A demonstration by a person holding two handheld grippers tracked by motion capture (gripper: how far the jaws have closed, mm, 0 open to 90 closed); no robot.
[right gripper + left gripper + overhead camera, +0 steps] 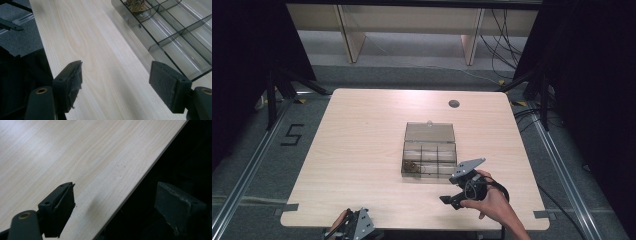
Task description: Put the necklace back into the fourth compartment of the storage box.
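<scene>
I hold my right gripper (451, 199) with jaws apart and empty near the desk's (362, 150) front edge, beside the open compartment box (429, 159). My left gripper (357, 225), also apart, idles at the front-left corner. Next, I judge, comes reaching into the box

My left gripper (115, 207) hangs over the near edge of the pale wood-grain table (82, 152), its two black jaws standing wide apart with nothing between them. One jaw sits above the bare tabletop, the other beyond the edge, against darkness. The table's edge runs diagonally from upper right to lower middle.
</scene>
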